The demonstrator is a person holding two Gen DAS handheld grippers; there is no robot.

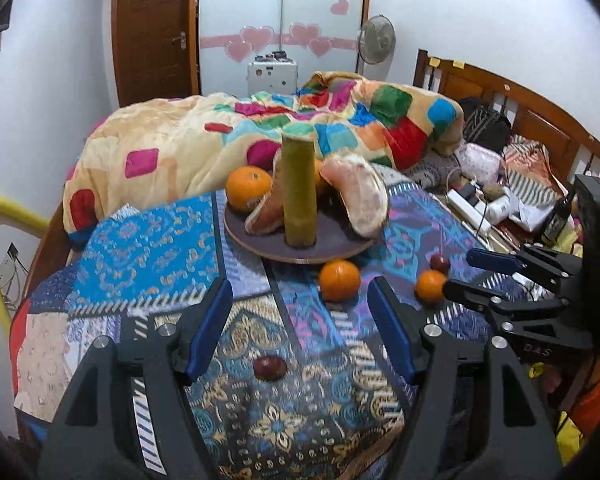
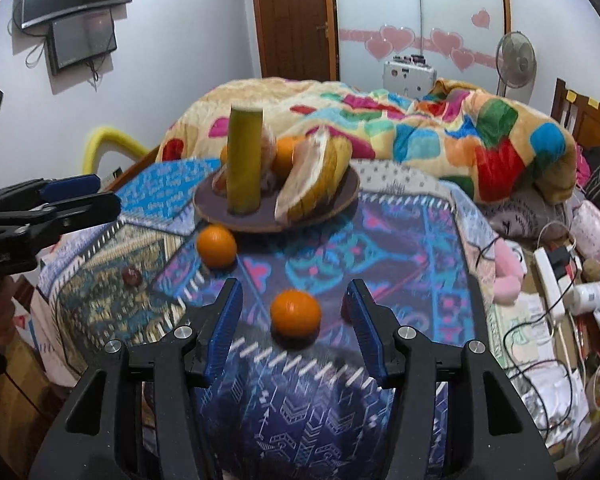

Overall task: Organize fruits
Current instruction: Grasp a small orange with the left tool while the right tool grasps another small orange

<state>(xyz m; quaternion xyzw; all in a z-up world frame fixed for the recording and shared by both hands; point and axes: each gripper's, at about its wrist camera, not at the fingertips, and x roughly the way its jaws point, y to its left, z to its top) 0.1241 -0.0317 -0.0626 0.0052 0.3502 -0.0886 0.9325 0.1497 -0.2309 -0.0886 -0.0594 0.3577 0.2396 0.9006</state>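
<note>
A bed (image 1: 172, 264) is being covered by a patterned blue patchwork cloth (image 2: 380, 248), and a bright multicoloured quilt (image 1: 172, 148) is being seen heaped along its far side. On the cloth a round dark plate (image 1: 336, 240) is being occupied by an upright green cylinder (image 1: 299, 192), pale peeled pomelo segments (image 1: 360, 196) and an orange (image 1: 247, 188) at its left rim; in the right wrist view the same plate (image 2: 332, 204) is being shown with the cylinder (image 2: 244, 160) at its front. The left hand-held gripper (image 1: 300, 320) is being held wide open above the cloth, with nothing between its blue-padded fingers. The right hand-held gripper (image 2: 296, 320) is likewise being held wide open and empty, and a loose orange (image 2: 296, 312) is being framed between its fingers on the cloth, untouched by either pad. A second loose orange (image 2: 217, 246) is being seen just in front of the plate, apart from the first. A small dark red fruit (image 1: 269, 367) is being shown lying on the cloth between the left fingers, well below them, and another small dark red fruit (image 1: 440, 263) is lying just beyond the right-hand orange (image 1: 430, 286).
</note>
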